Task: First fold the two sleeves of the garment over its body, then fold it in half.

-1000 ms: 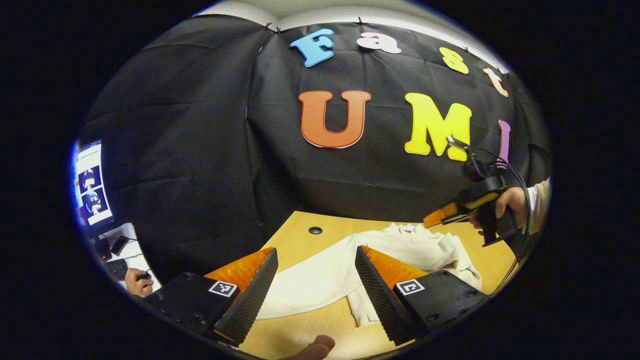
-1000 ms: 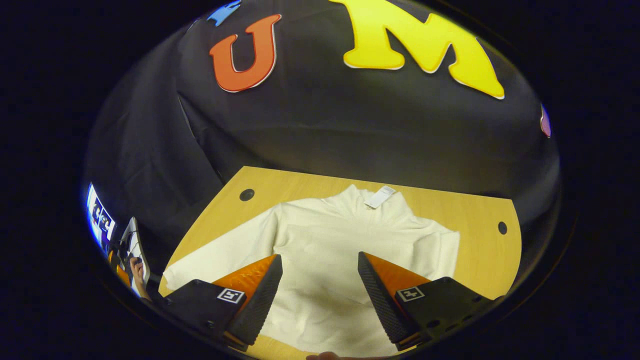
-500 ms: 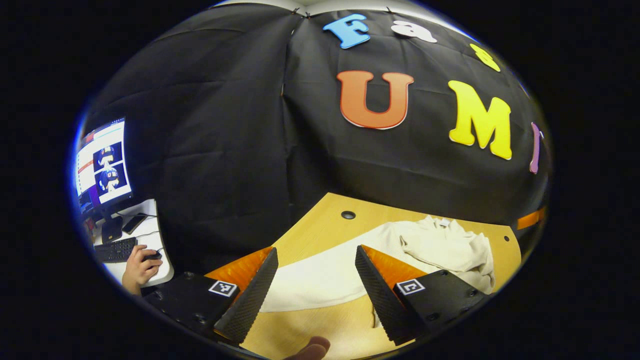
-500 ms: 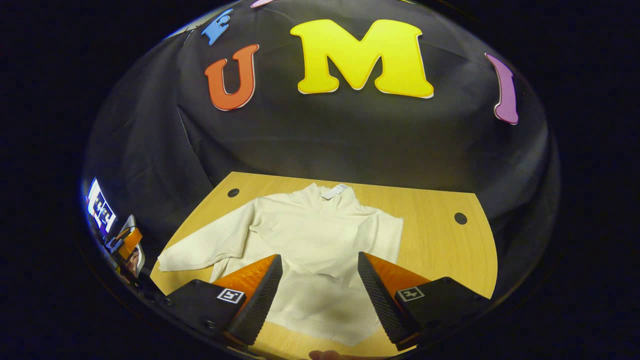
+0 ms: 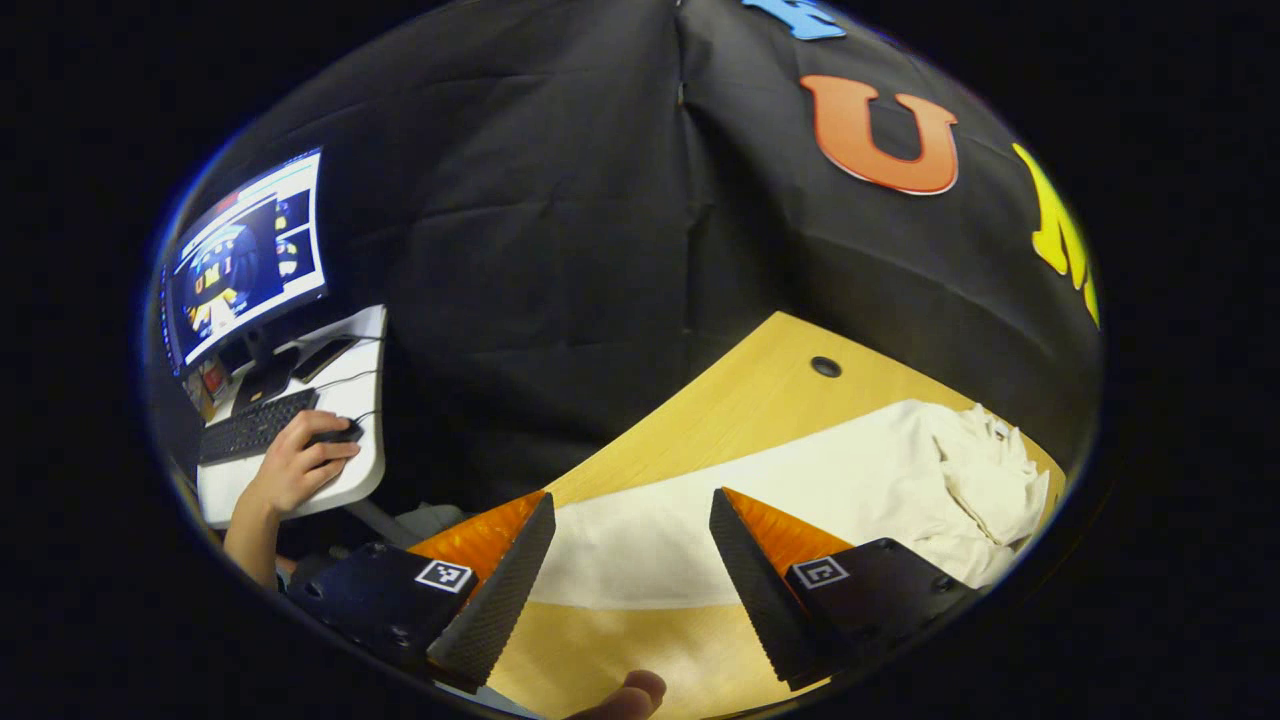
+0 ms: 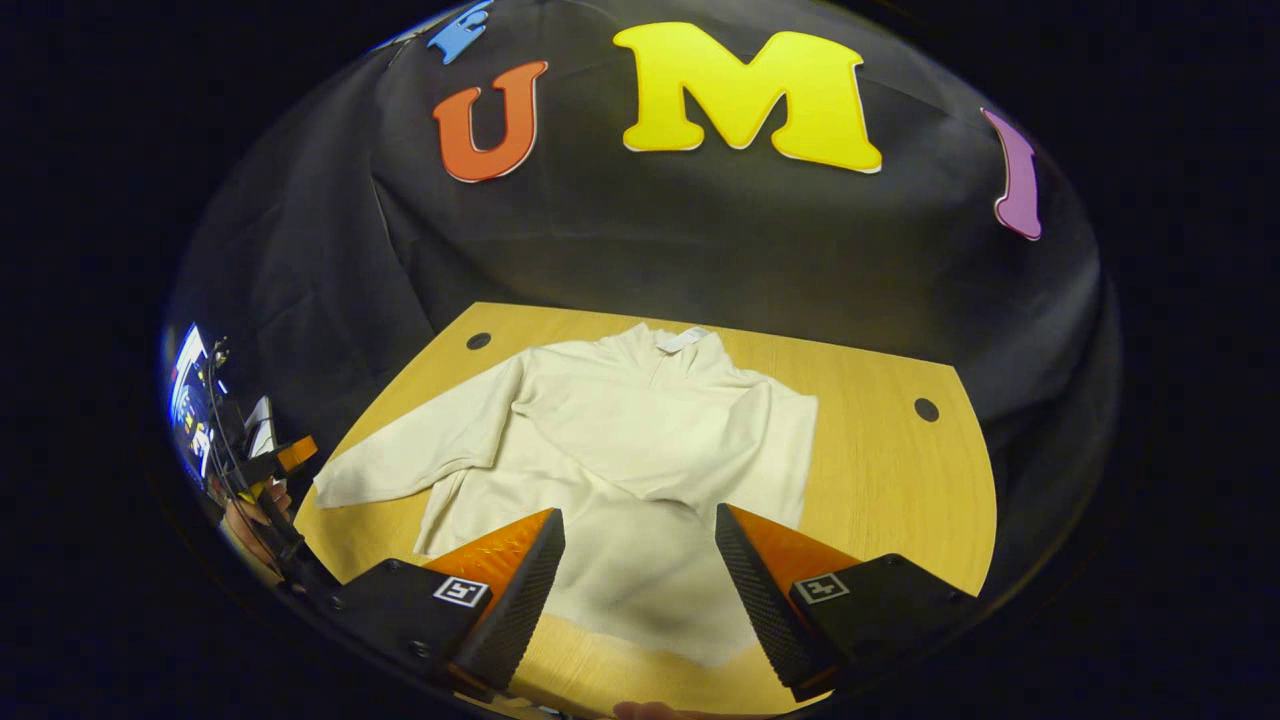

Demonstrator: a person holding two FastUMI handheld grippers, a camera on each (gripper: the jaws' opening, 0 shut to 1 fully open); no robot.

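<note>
A cream long-sleeved garment lies flat on the wooden table, collar toward the wall. One sleeve is folded across its body; the other sleeve stretches out to the left. My right gripper hovers open above the hem, holding nothing. In the right gripper view my left gripper is at the far left, past the sleeve's end, held by a hand. In the left gripper view the outstretched sleeve runs between the open fingers of my left gripper, untouched.
The table has cable holes near its back corners. Left of the table stands a white desk with a monitor and keyboard, where a person's hand rests on a mouse. Black cloth walls the back.
My left gripper has swung left toward the end of the outstretched sleeve. My right gripper has drawn back and up from the garment, so more of the table shows. Both stay open.
</note>
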